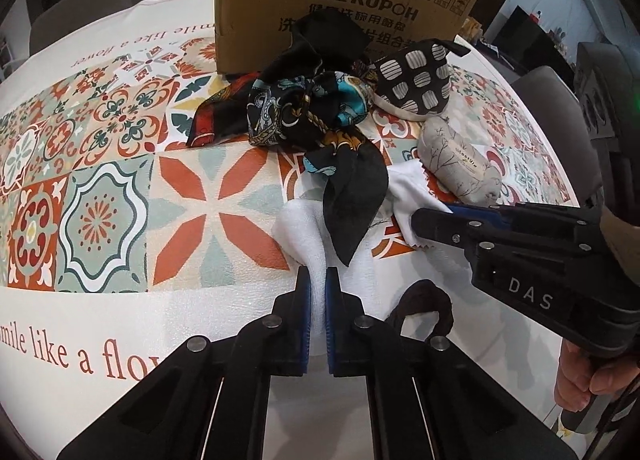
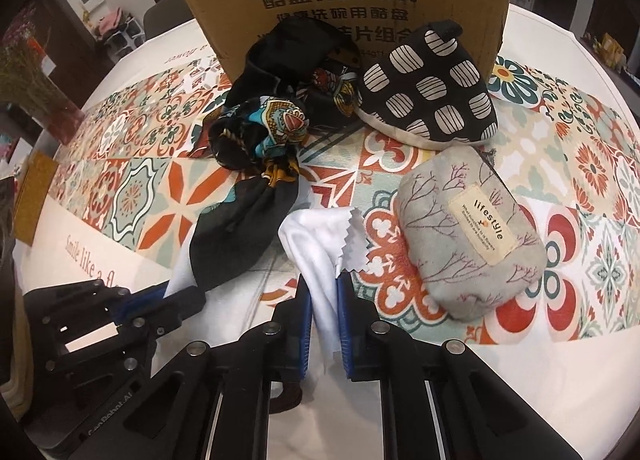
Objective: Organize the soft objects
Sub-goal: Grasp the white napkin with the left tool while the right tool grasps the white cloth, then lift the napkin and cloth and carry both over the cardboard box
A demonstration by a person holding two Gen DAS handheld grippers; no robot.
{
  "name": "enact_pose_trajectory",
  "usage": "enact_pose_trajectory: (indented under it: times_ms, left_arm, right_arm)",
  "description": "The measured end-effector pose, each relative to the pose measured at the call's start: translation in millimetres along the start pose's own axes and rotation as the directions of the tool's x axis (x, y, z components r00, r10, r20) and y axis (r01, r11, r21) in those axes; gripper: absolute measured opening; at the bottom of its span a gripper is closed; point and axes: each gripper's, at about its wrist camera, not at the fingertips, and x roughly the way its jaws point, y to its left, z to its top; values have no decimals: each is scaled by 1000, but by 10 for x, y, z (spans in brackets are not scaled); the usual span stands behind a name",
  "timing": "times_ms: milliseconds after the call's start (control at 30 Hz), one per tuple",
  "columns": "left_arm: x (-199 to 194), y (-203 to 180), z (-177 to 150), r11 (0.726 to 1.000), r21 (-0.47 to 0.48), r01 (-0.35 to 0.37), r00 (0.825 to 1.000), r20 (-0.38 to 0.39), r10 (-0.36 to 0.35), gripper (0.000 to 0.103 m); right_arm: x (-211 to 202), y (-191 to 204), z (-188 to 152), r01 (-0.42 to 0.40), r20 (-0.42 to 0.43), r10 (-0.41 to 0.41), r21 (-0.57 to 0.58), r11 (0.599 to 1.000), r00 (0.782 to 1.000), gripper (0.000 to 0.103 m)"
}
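Right wrist view: both tools, left tool (image 1: 317,292) and right tool (image 2: 324,300), pinch the thin white pinked-edge cloth (image 2: 320,236) before the brown cardboard box (image 2: 344,0), probably to spread it for folding.

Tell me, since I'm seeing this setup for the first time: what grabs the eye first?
The tangled black patterned scarf at table centre stands out, in front of the cardboard box. Each gripper is shut on white fabric: the left gripper on a white towel, the right gripper on a white cloth. Right of them lies a grey "lifestyle" pouch.
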Motion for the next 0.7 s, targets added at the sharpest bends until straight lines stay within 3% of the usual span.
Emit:
enact_pose_trajectory:
  times_ms: [700]
  left_arm:
    - [-662,24,70,1000,6,18,983,181,-19,7]
  right_arm:
    - [-528,165,-10,-51,137,47,26,998,990,14]
